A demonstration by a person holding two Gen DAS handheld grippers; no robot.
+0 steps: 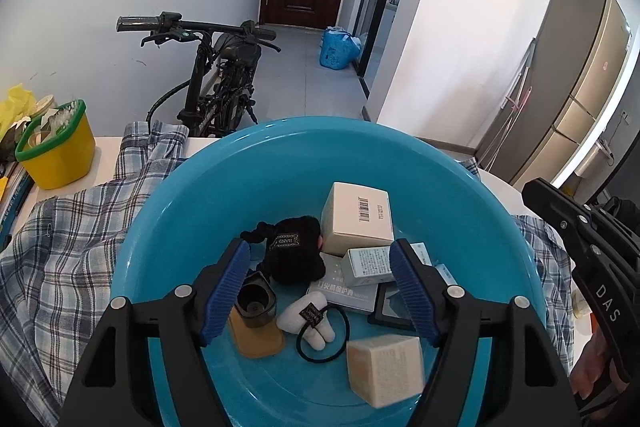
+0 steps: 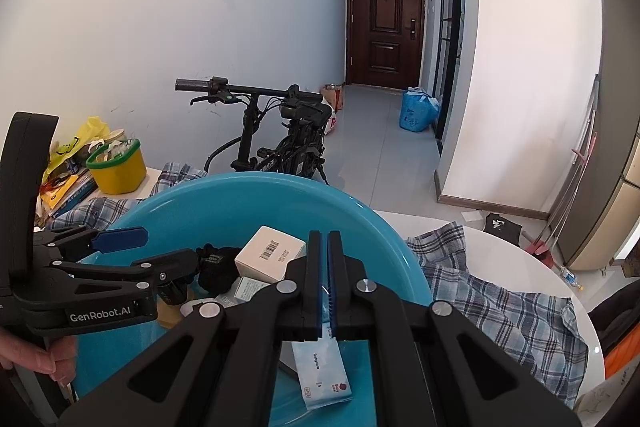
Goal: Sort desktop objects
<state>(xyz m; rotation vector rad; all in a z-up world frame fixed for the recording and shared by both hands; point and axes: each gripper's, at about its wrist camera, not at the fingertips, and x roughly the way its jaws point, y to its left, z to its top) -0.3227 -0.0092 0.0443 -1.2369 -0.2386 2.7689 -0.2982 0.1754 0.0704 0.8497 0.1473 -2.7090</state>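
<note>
Right claw (image 2: 329, 281) pinches a light-blue packet (image 2: 322, 375) (left claw (image 1: 320, 291) gapes wide) over the basin (image 1: 280, 163).

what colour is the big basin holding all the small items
Teal blue basin, shown best in the left wrist view.

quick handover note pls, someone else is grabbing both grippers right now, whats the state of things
Left gripper: open, empty, held over the blue basin.
Right gripper: shut, apparently pinching the top edge of a flat light-blue packet over the basin's right side.
In the basin: white barcoded box, black plush piece, white plush hair tie, tan box, dark small cup, several flat boxes.
The basin sits on a plaid cloth; a yellow bin stands at the far left.
Done: cannot tell which items are already sorted.
Left: probably place the packet, then work through the rest.
</note>
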